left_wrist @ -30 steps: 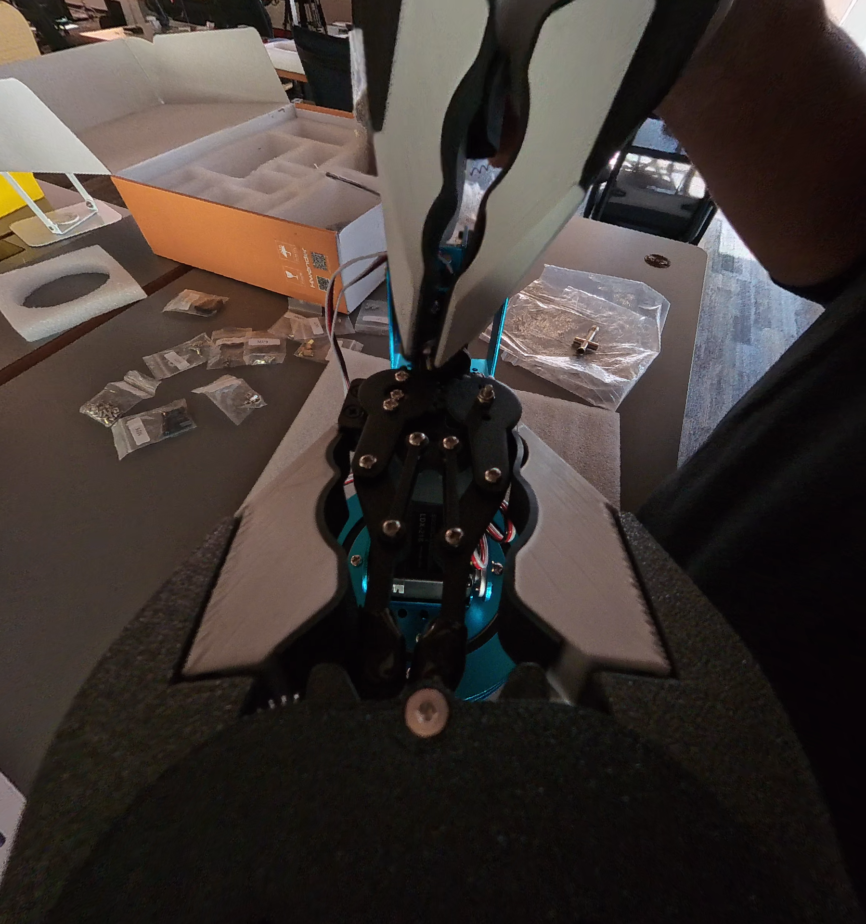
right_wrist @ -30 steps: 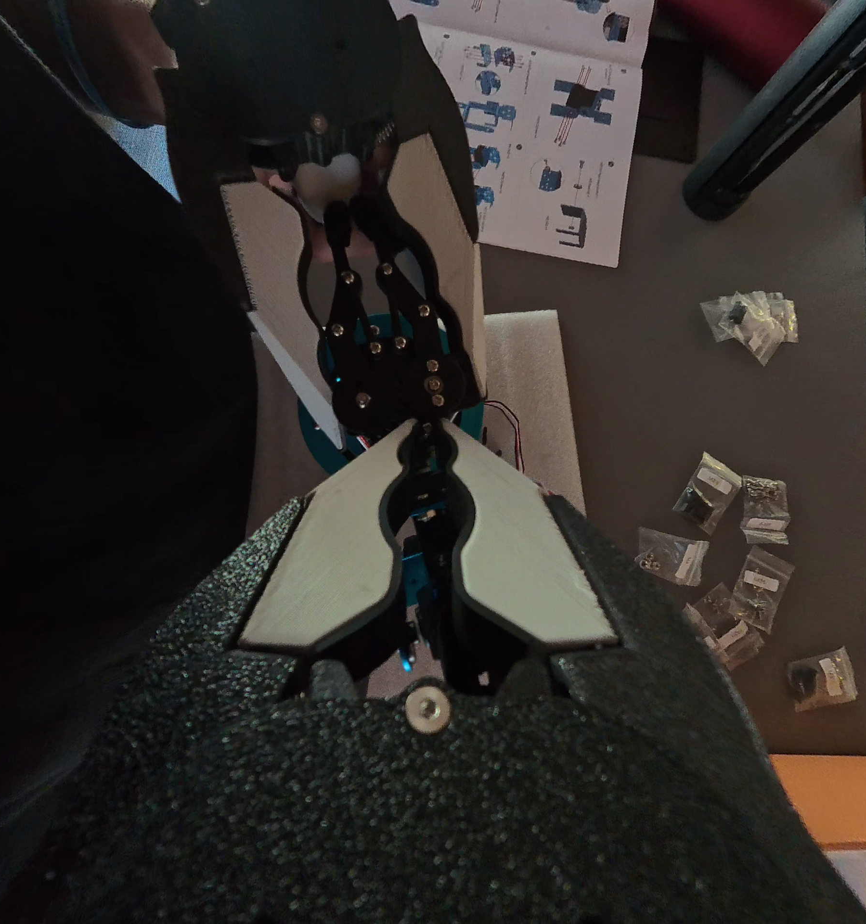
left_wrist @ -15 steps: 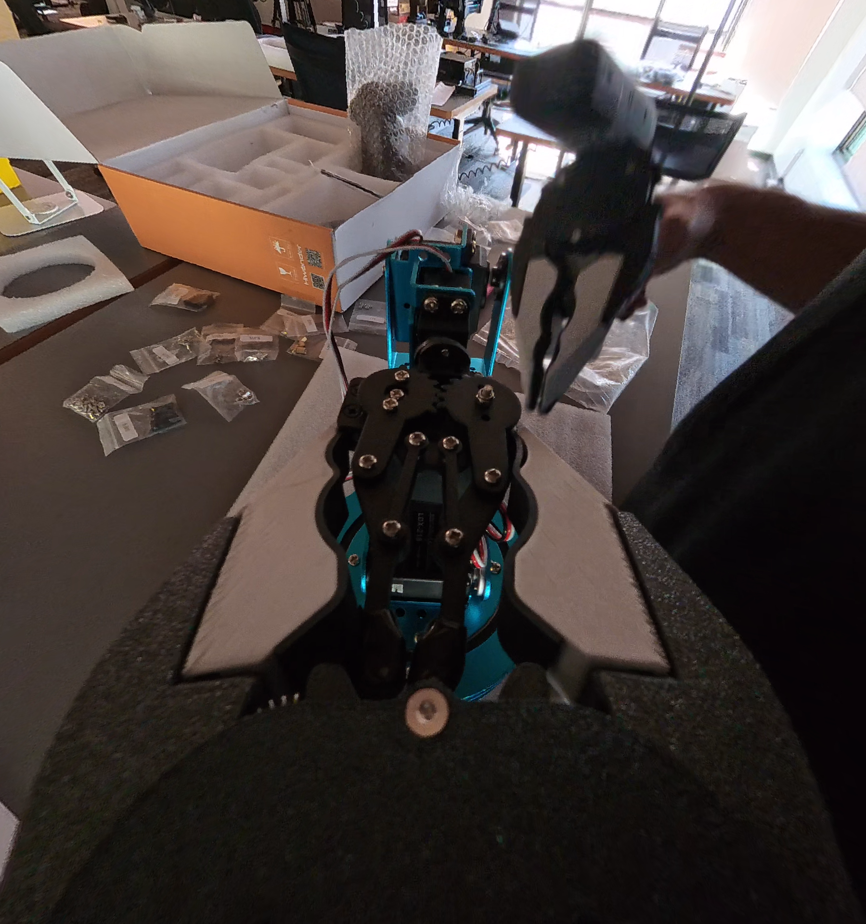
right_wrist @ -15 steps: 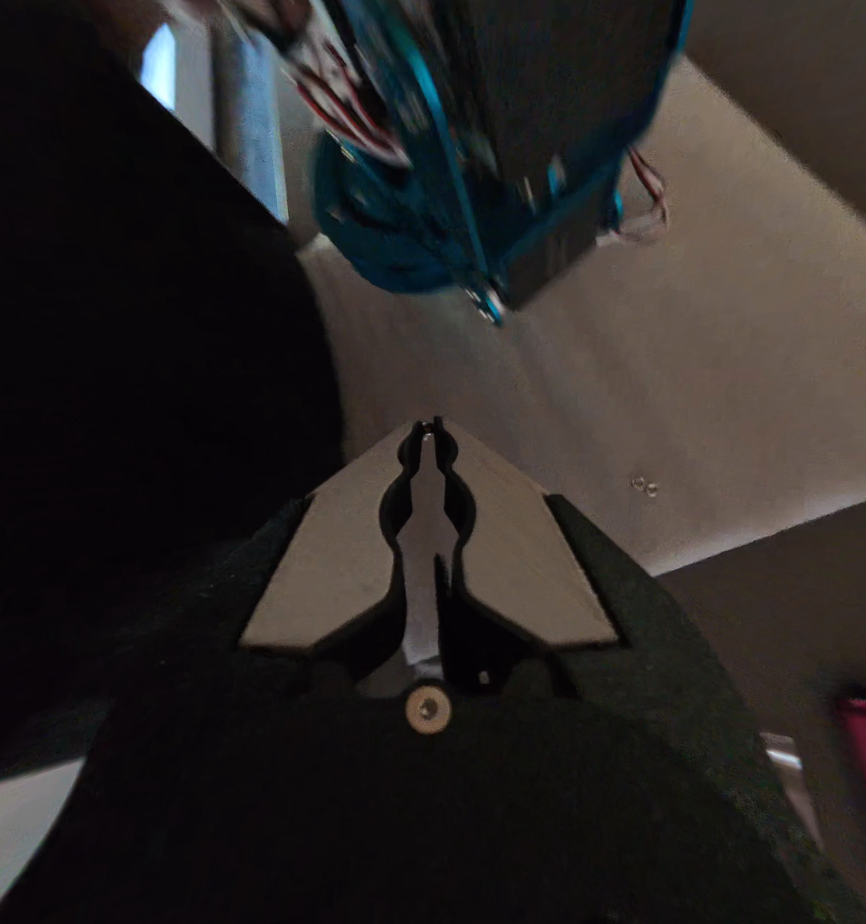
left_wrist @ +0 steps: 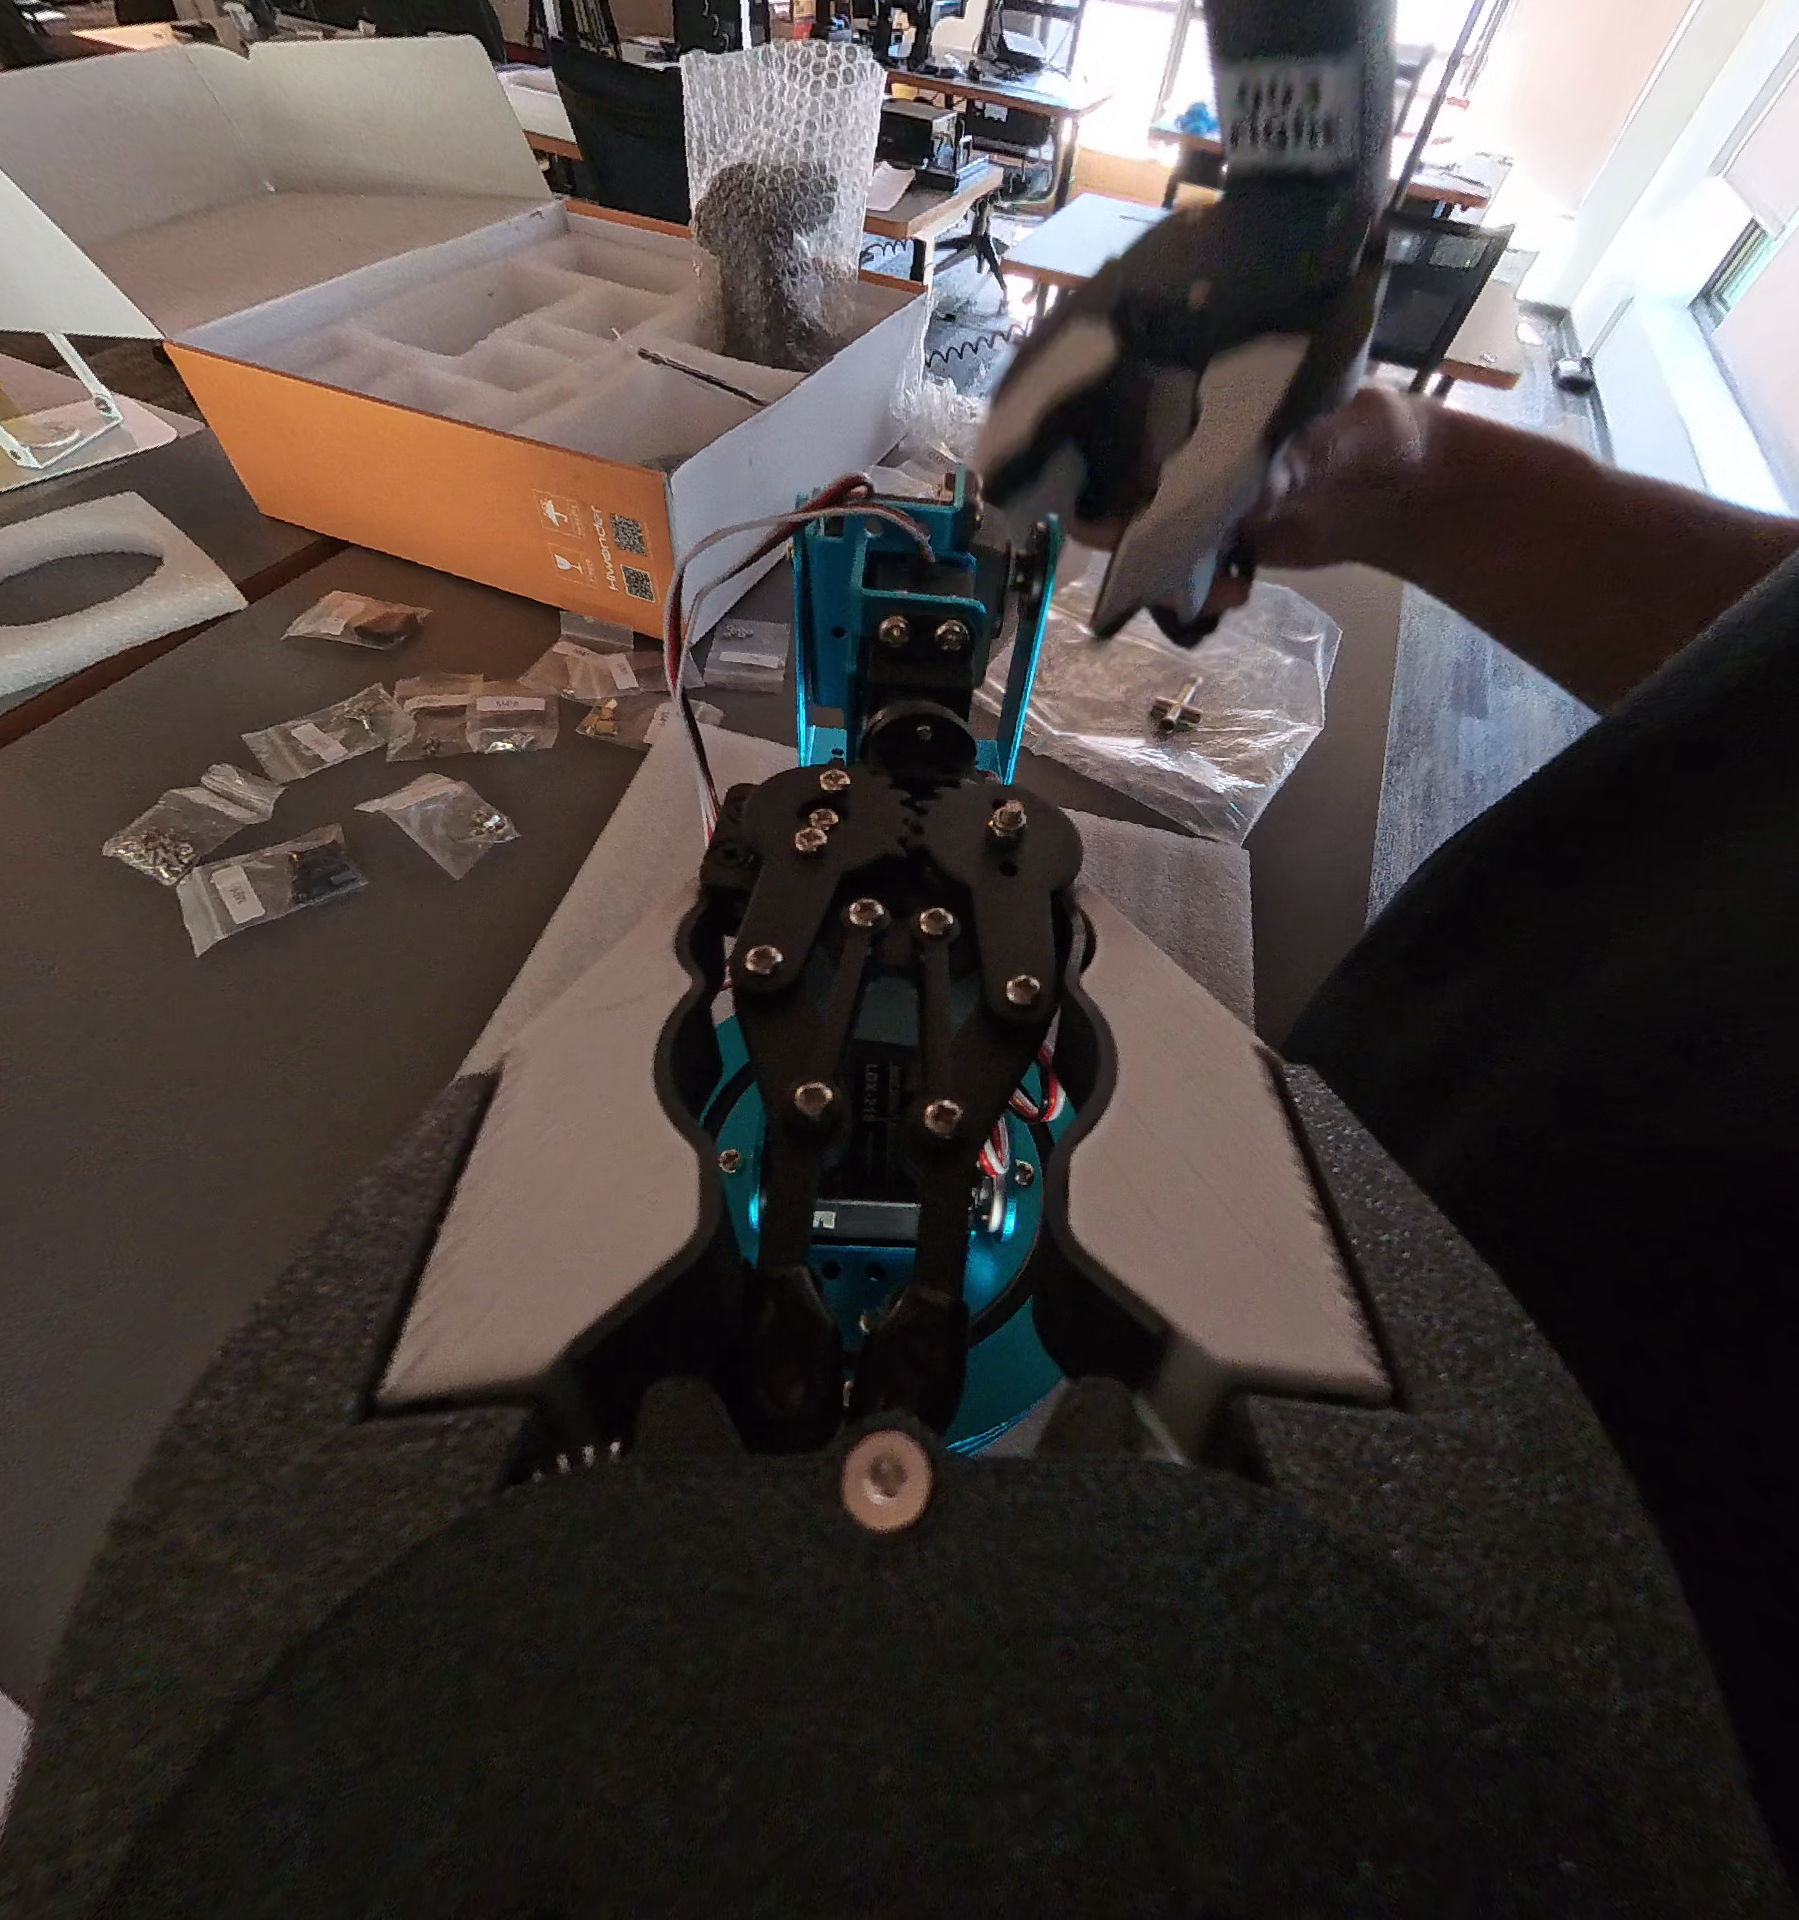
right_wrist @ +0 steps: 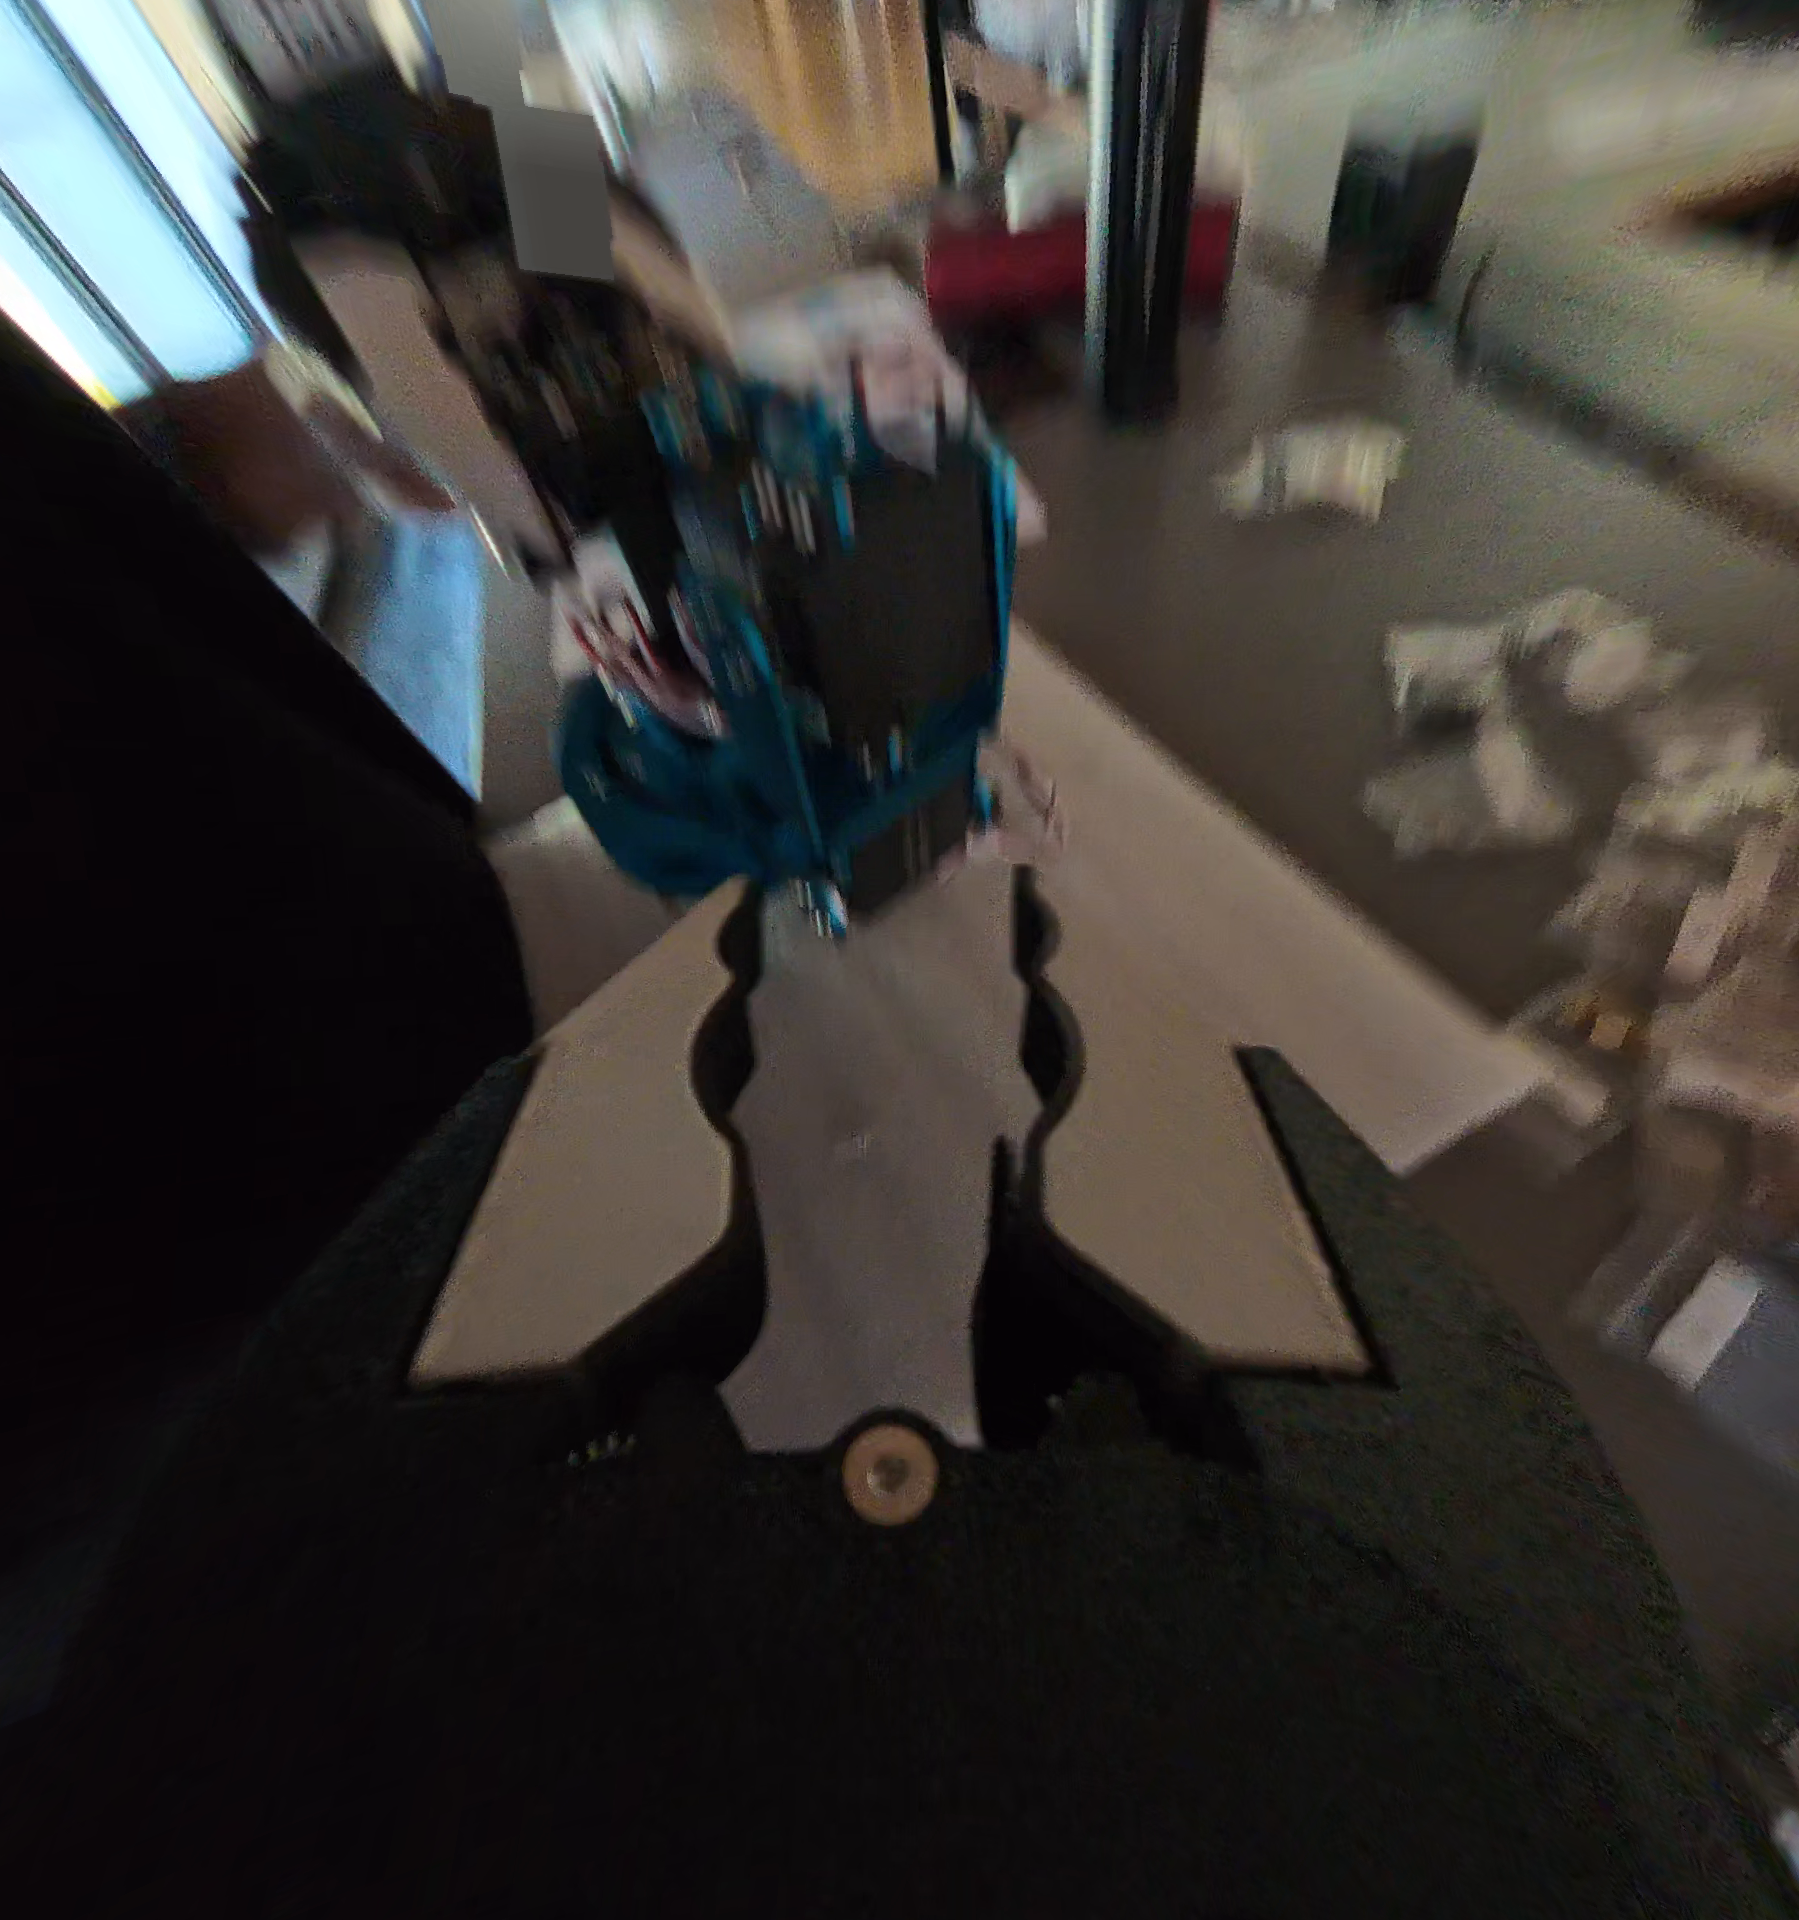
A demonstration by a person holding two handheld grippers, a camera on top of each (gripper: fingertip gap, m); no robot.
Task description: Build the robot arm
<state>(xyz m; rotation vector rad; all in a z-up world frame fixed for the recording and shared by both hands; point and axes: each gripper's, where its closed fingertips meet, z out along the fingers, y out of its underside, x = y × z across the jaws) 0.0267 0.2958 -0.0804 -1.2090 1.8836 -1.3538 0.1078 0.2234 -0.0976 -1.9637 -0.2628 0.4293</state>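
Note:
My left gripper (left_wrist: 884, 914) is shut on the black claw (left_wrist: 895, 997) of a small blue robot arm (left_wrist: 905, 623), one finger on each side of it. The arm stands on a white foam sheet (left_wrist: 1165, 894) on the dark table. My right gripper (right_wrist: 879, 904) is open and empty. It hovers just short of the blue arm's base (right_wrist: 770, 727), and this view is blurred by motion. In the left wrist view the right gripper (left_wrist: 1092, 520) shows blurred and open, up and to the right of the arm's blue bracket, held by a hand (left_wrist: 1331, 488).
An open orange box (left_wrist: 407, 457) with white foam trays and a bubble-wrapped item (left_wrist: 781, 208) stands behind. Several small bags of screws (left_wrist: 303, 810) lie at the left. A clear plastic bag with a metal tool (left_wrist: 1186, 717) lies at the right. A foam ring (left_wrist: 64, 592) lies far left. The tips of one gripper are about 12 cm away from the tips of the other.
The right gripper was shut around the arm just above the claw. It has let go, pulled away up and to the right, and opened. The left gripper has held still.

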